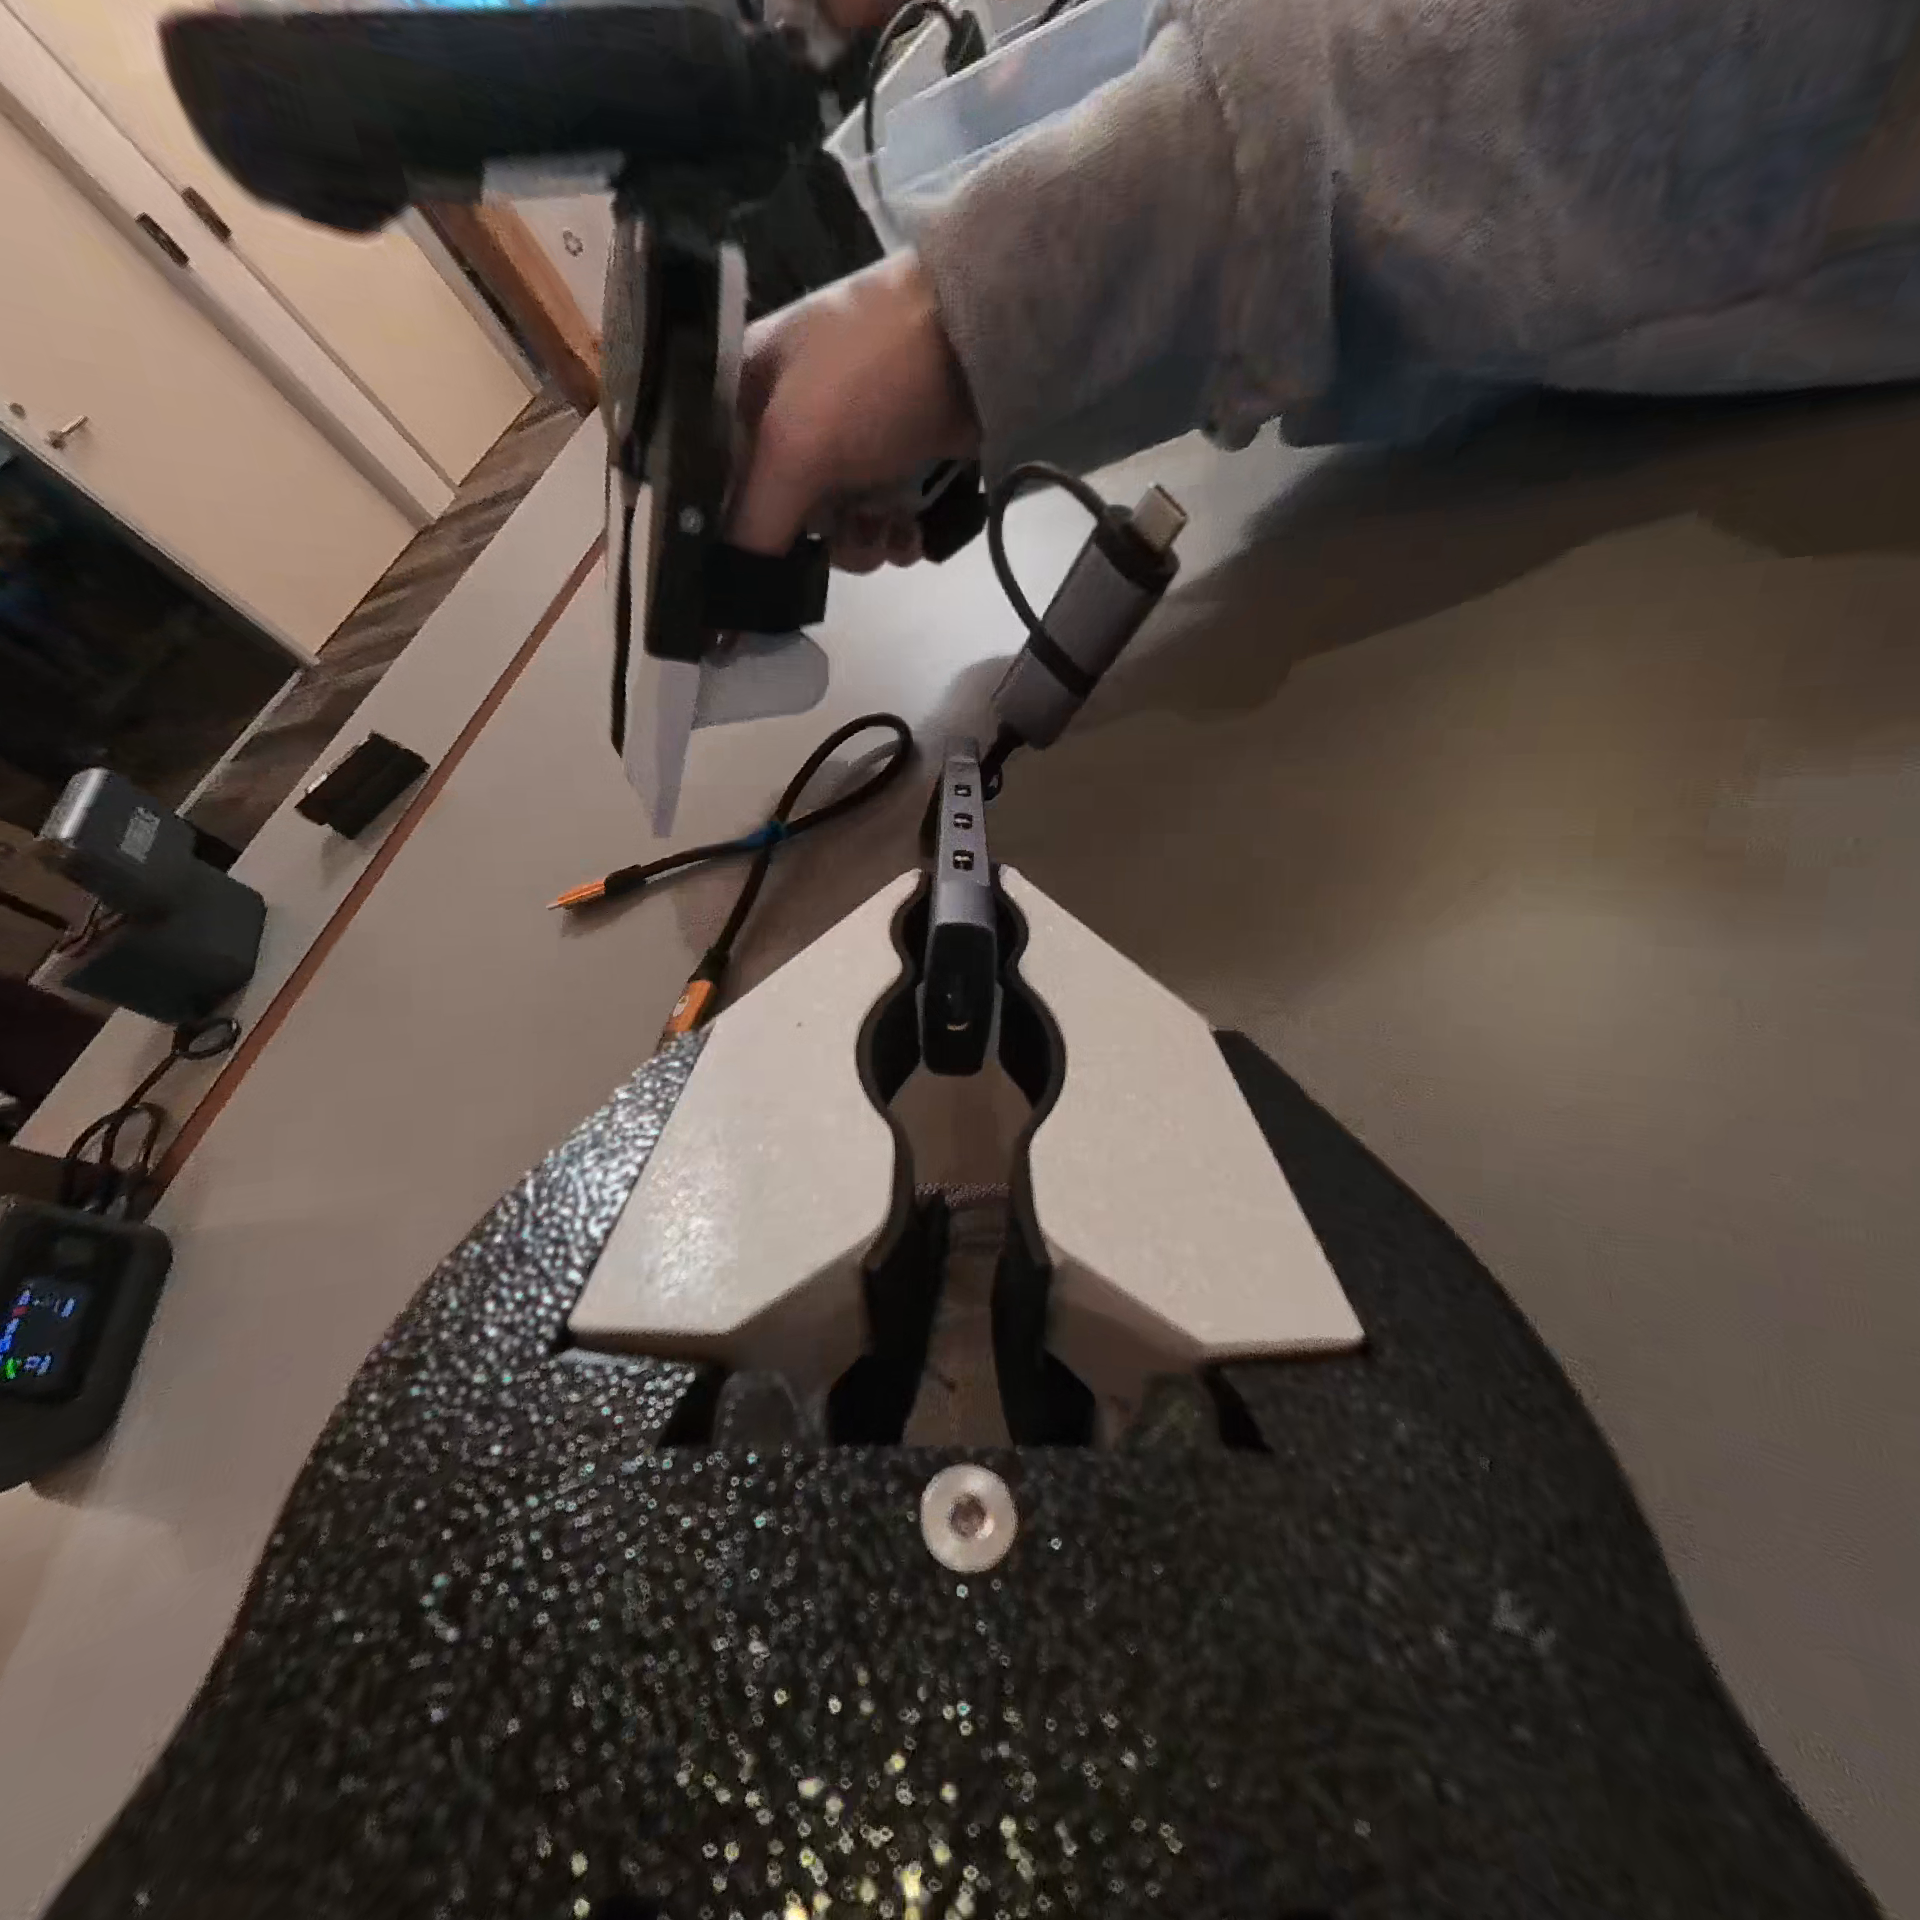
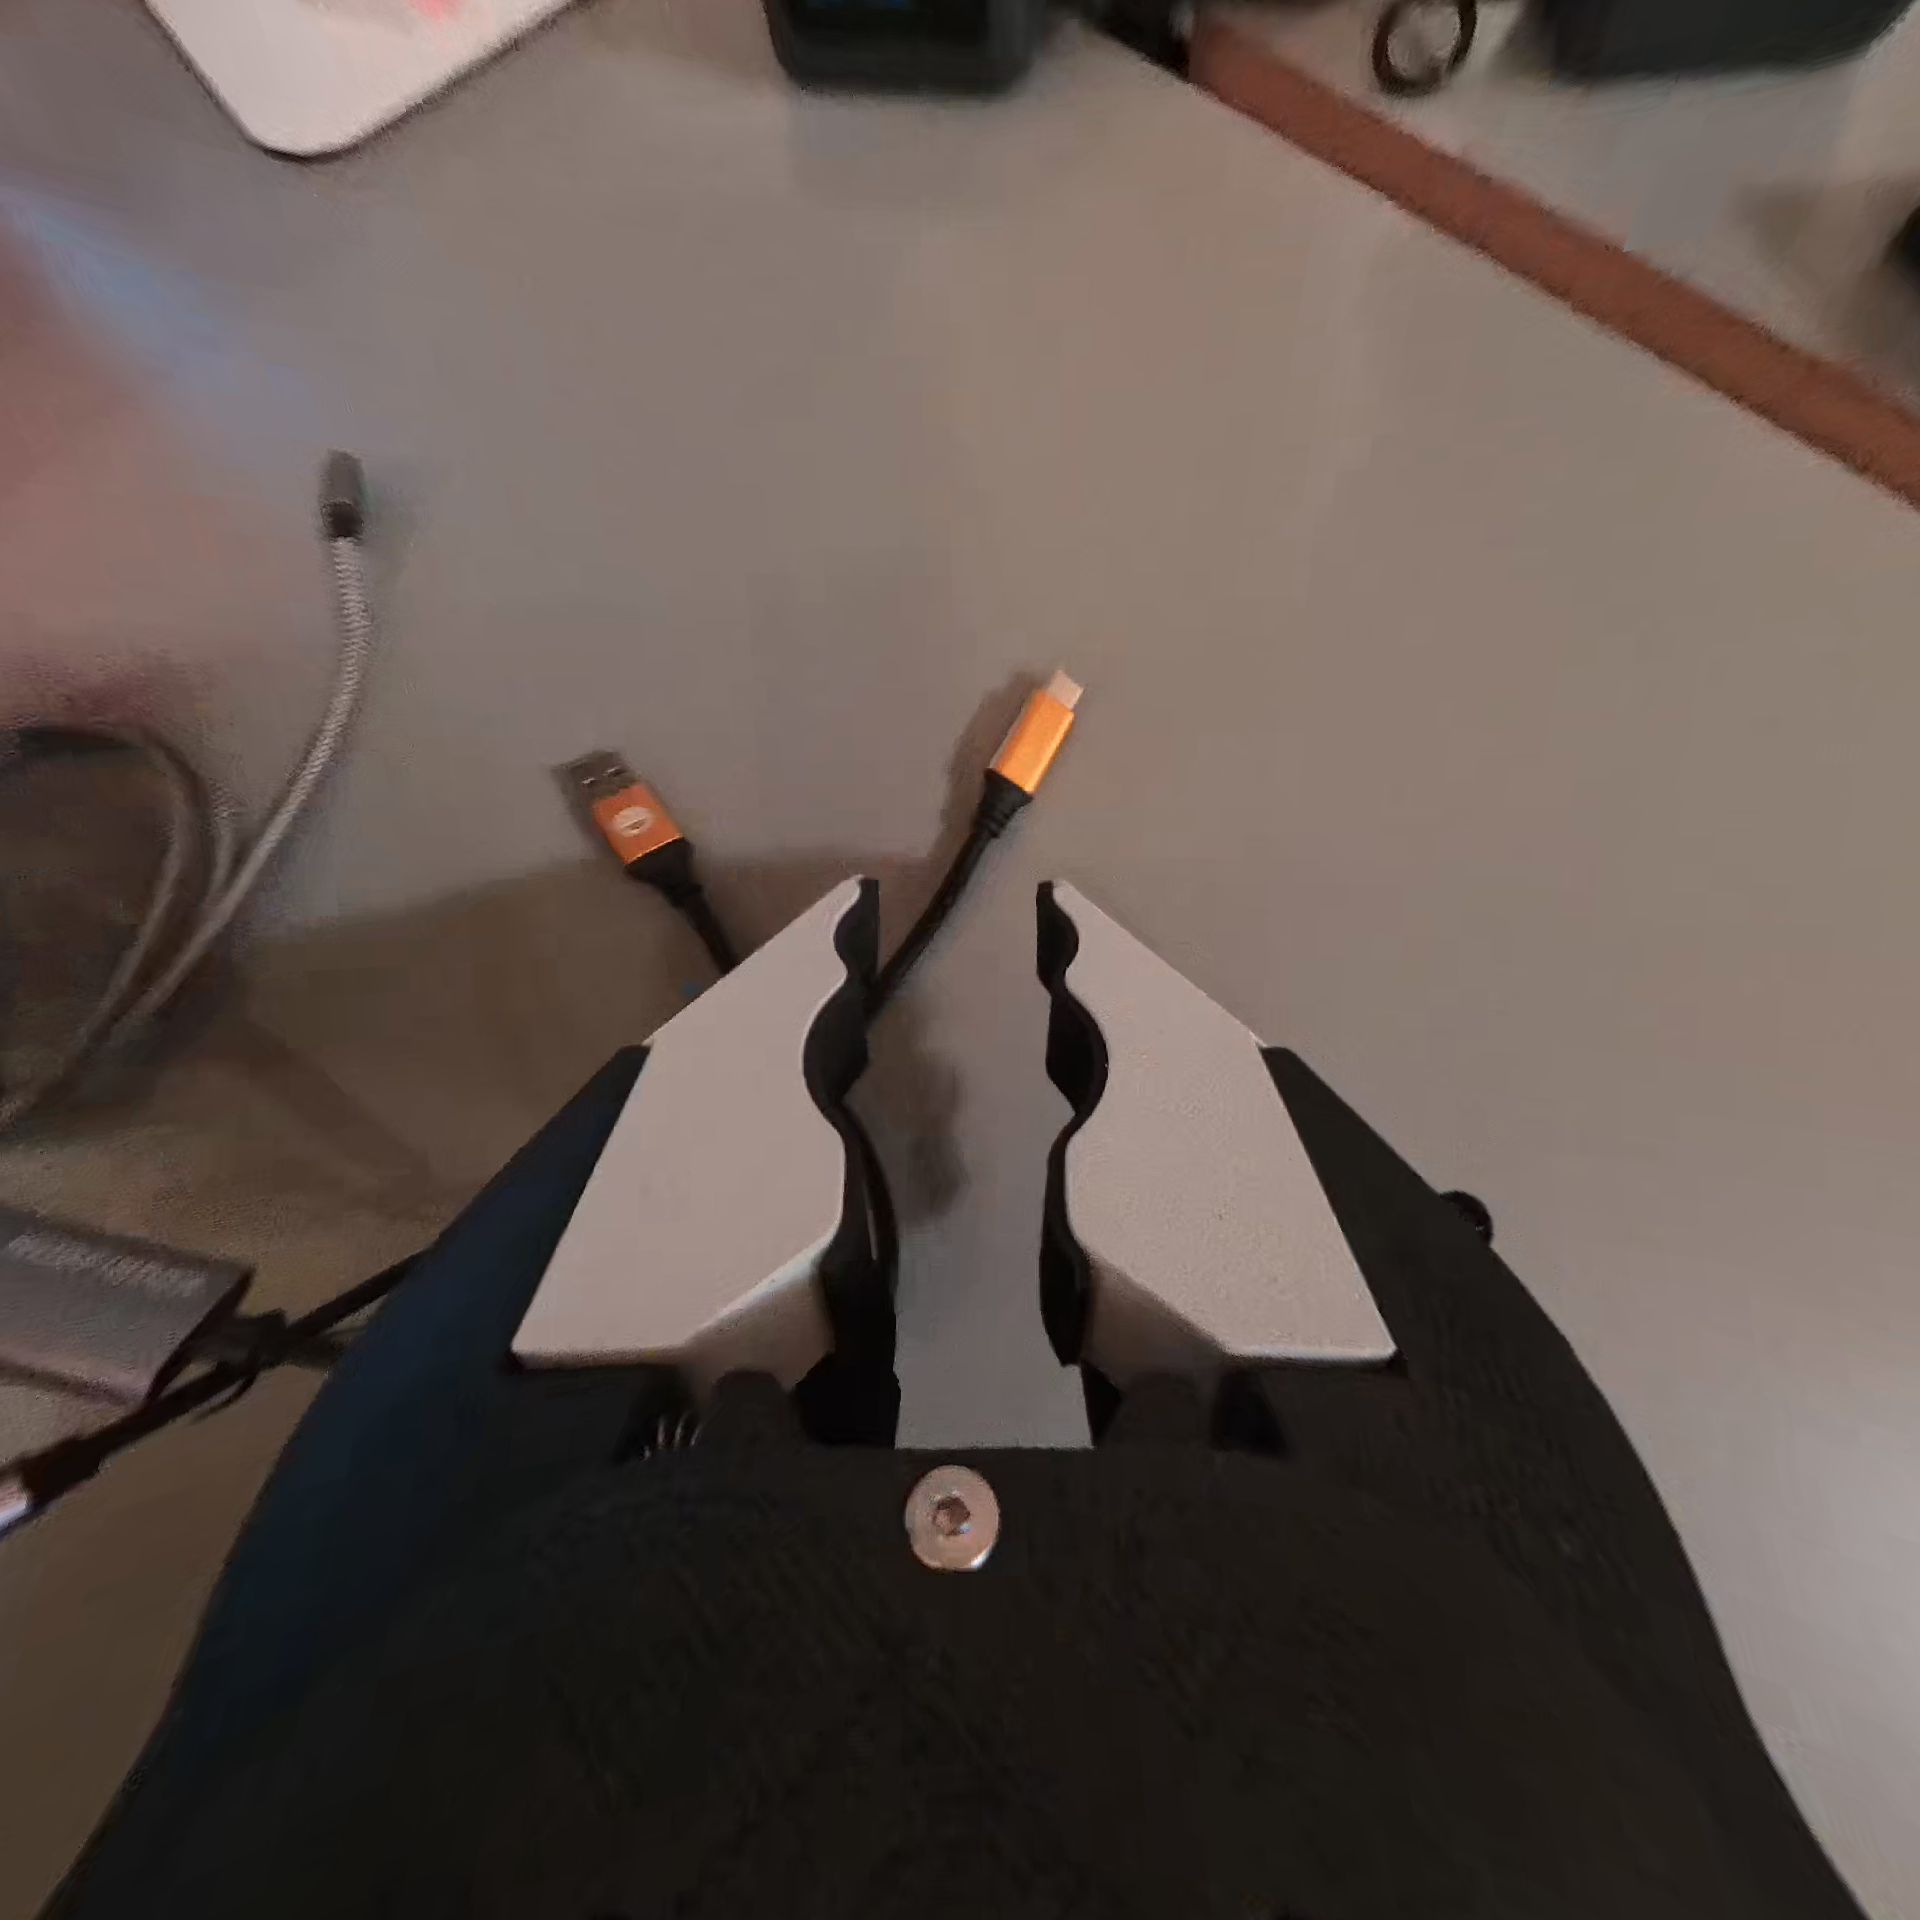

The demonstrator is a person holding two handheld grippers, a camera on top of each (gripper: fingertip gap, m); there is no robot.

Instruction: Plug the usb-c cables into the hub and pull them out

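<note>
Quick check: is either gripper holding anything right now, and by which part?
The left gripper is shut on the flat grey metal hub, clamping its near end by the two broad faces. The right gripper is open and empty above the orange-tipped black cable.

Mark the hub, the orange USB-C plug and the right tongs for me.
hub (image 1: 961, 977), left wrist view, its near end.
orange USB-C plug (image 2: 1032, 741), right wrist view, orange shell.
right tongs (image 2: 956, 899), right wrist view, midway between tips.

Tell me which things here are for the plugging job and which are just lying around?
For the job:
- grey hub, clamped in the left gripper
- orange-ended cable, below the open right gripper

Lying about:
- braided grey cable
- white pad
- dark device with lit screen
</note>
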